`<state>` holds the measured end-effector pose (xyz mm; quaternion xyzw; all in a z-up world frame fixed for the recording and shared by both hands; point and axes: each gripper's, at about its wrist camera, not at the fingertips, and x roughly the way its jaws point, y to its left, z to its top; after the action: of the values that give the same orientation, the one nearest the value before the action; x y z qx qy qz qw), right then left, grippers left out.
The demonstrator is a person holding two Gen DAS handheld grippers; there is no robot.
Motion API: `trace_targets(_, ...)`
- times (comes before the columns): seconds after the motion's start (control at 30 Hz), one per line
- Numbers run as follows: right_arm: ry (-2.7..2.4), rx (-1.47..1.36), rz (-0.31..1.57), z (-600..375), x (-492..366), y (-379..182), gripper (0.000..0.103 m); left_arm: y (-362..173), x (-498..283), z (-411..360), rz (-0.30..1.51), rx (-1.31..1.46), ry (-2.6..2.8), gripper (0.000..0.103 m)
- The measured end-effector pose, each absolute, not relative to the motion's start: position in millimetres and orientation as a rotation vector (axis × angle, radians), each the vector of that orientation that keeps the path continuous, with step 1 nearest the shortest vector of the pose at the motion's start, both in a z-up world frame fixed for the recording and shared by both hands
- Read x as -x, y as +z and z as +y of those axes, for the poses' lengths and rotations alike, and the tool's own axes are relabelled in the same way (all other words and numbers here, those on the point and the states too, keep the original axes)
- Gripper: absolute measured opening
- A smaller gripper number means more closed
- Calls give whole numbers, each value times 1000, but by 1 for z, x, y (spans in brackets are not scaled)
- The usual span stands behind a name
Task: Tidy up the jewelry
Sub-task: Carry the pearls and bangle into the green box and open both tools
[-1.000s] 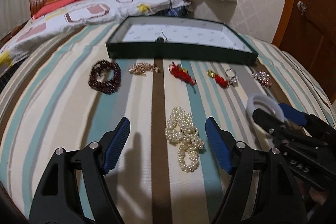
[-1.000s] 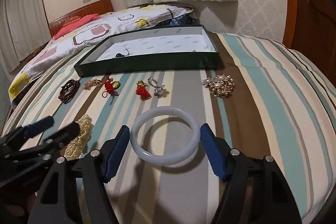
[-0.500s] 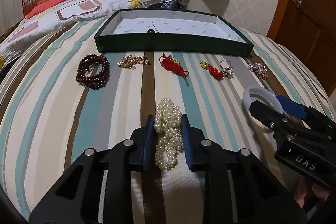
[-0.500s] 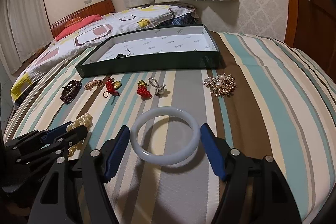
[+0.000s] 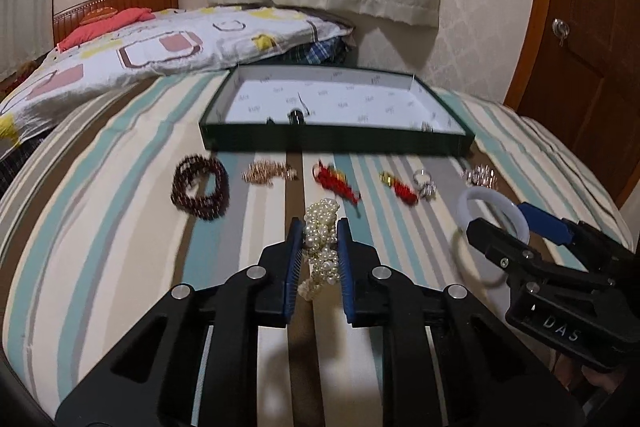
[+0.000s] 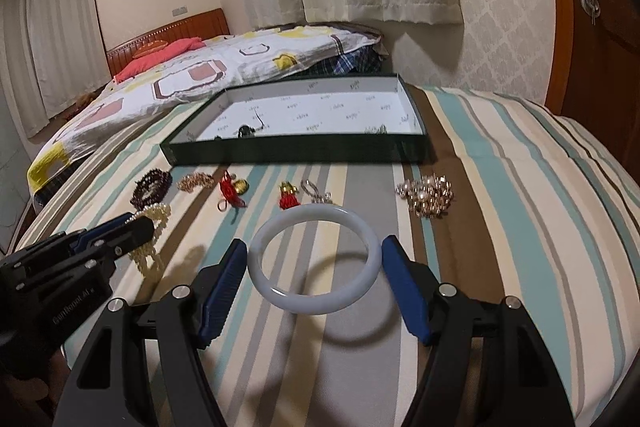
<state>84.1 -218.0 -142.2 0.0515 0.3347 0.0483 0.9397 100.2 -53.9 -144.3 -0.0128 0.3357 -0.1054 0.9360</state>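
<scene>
My left gripper (image 5: 319, 239) is shut on the pearl necklace (image 5: 322, 227) and holds it off the striped bed; it also shows in the right wrist view (image 6: 132, 227). My right gripper (image 6: 314, 259) holds the white bangle (image 6: 314, 261) between its blue pads, lifted above the bed with its shadow below; the bangle also shows in the left wrist view (image 5: 494, 209). The green jewelry box (image 5: 336, 139) with a white lining stands open beyond the row of jewelry.
In a row before the box lie a dark bead bracelet (image 5: 200, 187), a gold chain (image 5: 266, 173), red knot charms (image 5: 336, 183) (image 5: 400, 185), a ring (image 5: 424, 183) and a gold brooch (image 6: 426, 195). A quilt (image 5: 140, 51) lies far left, a wooden door (image 5: 592, 27) right.
My left gripper closed on the pearl necklace and lifted it. My right gripper rose with the bangle; its shadow now shows beneath.
</scene>
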Motion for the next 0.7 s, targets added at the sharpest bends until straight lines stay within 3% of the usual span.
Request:
trace_targets(0.43,91,-112,583,-231,-143,-102,68,-101,-160,-67,582,65,-249,17)
trace_targets(0.7,95,-95,577,-232,-201,-104,68,-100,-221,-83,581,74,-255,17)
